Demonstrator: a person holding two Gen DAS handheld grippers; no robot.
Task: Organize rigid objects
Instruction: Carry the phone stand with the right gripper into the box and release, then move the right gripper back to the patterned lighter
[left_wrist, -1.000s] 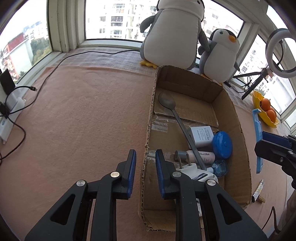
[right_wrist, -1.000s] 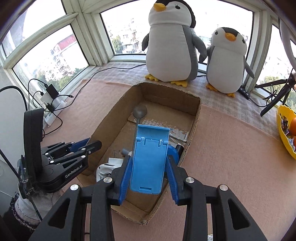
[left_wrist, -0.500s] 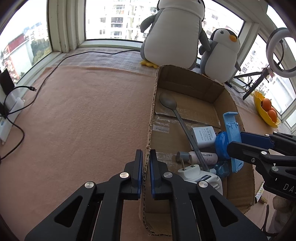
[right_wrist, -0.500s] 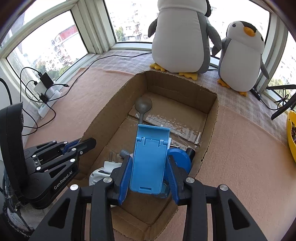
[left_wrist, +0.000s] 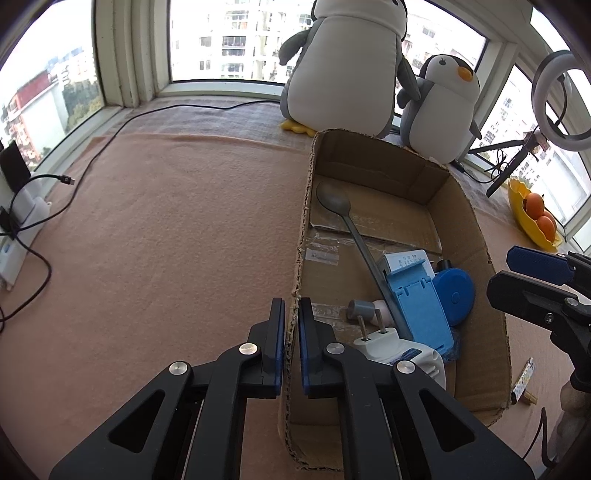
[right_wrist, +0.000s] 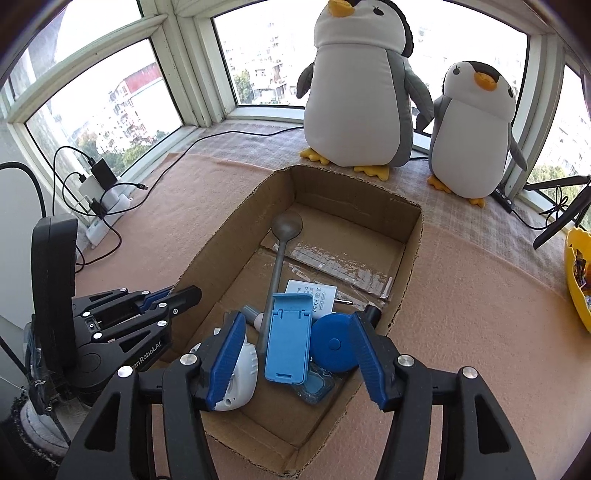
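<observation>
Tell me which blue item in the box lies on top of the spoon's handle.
The flat rectangular blue phone stand: it lies across the spoon handle. The round blue disc sits beside it on the right, off the spoon.

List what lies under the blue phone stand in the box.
The blue phone stand rests on the spoon handle, a round blue case and a translucent blue packet. It also overlaps a white adapter. Whatever lies directly beneath its middle is covered.

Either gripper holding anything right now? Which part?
Left gripper pinches the cardboard box by its left wall's top edge. Right gripper is open, holding nothing.
</observation>
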